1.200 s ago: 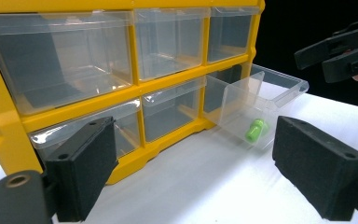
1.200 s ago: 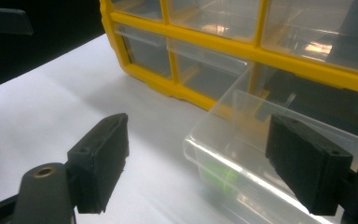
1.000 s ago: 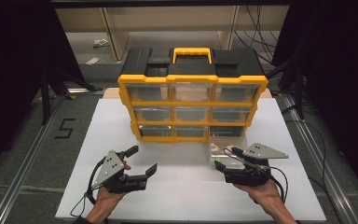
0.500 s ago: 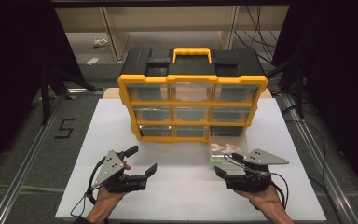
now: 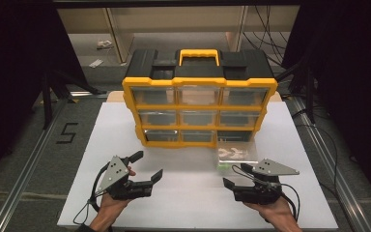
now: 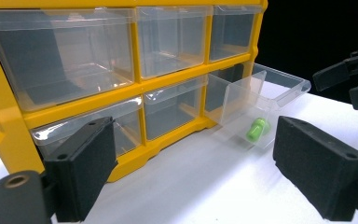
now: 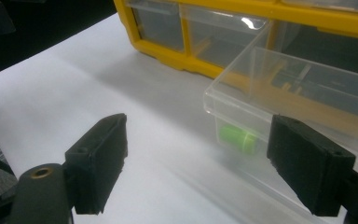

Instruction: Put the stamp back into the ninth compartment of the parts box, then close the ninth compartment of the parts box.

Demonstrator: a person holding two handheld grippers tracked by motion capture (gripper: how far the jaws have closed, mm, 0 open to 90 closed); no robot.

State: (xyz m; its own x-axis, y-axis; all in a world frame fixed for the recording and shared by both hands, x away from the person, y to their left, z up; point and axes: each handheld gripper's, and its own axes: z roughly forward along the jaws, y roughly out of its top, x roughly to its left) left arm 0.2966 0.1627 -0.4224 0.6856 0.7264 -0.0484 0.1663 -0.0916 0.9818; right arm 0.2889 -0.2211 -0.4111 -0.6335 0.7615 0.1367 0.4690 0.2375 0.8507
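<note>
1. A white board (image 5: pixel 125 145) is covering the tabletop.
2. A black "5" mark (image 5: pixel 66 133) is lying on the grey surface left of it.
3. Metal rails (image 5: pixel 26 174) are flanking the board.
4. Cables (image 5: pixel 270 29) are hanging behind.

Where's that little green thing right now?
The green piece lies inside the clear drawer pulled out of the yellow organizer's bottom right corner. In the high view it sits just ahead of the right tongs, which are open and not touching it.

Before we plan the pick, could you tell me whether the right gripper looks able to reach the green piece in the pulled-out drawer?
Probably yes: the right gripper is open, just before the drawer, whose top is open above the green piece.
</note>
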